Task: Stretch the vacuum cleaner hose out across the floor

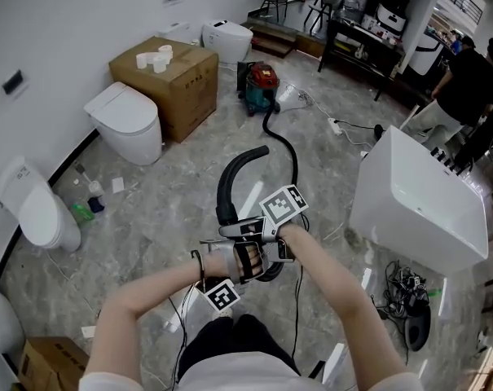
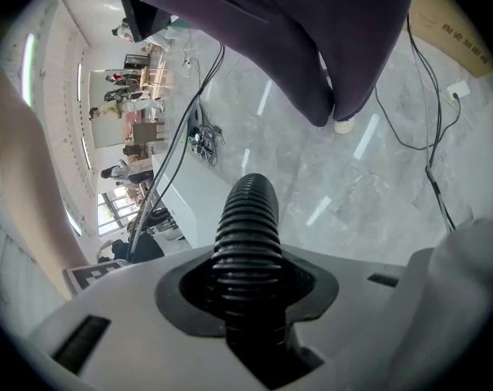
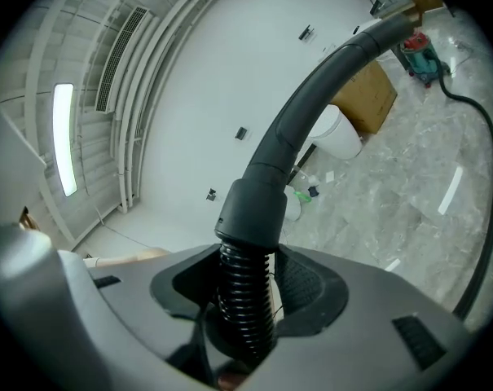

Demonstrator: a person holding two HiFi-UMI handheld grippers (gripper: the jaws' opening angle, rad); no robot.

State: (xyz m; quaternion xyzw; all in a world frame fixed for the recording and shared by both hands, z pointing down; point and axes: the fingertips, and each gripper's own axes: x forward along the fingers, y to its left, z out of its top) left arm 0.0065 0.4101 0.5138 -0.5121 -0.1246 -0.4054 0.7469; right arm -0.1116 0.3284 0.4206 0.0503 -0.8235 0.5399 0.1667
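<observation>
Taking hold, I'd say: left tongs (image 2: 246,304) pinch the hose (image 2: 246,218) mid-frame, right tongs (image 3: 248,296) hang spread round it, needing to clamp, then pull.

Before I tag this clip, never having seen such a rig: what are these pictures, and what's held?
A person holds a gripper in each hand. One camera sits on the head, looking down; one rides on each gripper. The left gripper is clamped on the black ribbed hose. The right gripper has the hose between its jaws, just below the curved tube, a gap beside it. The hose runs over the floor to the red-topped vacuum cleaner, near a cardboard box and a toilet.
</observation>
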